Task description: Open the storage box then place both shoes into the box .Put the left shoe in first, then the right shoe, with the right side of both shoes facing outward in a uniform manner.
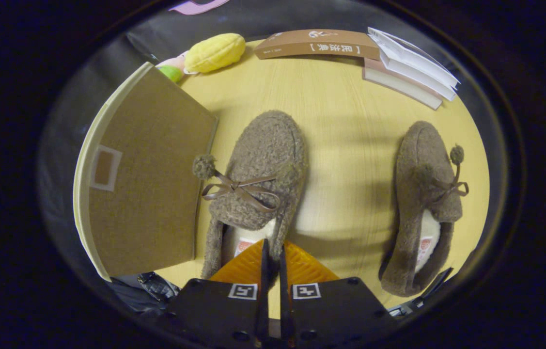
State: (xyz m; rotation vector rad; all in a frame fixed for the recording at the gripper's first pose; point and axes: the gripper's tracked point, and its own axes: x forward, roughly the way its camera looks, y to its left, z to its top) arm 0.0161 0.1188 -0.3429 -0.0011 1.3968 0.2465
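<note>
My tool [273,264] sits low over the desk [350,121], its two orange fingers [248,266] pressed together with only a thin slit between them, holding nothing; their tips reach the heel opening of the nearer shoe [258,179], though I cannot tell whether they touch its fleece. The storage box [147,174] lies at about ten o'clock from the tips, just beside that shoe, its brown fabric lid down and apparently closed. The other shoe [428,194] lies well apart at about two o'clock, toe pointing away like the first. I judge the step in hand to be opening the box, since neither shoe can go in until the lid is up. To do it well I would swing the tool left to the box's free edge, spread the fingers only enough to catch the rim, and lift along the hinge arc without dragging the box into the neighbouring shoe, whose pompom [203,166] and ribbon sit close against the box's side. Books [413,68] and a yellow plush toy [214,52] lie at the far side, around twelve o'clock, clear of the work. Which shoe is the left I cannot confirm from their shape alone.
</note>
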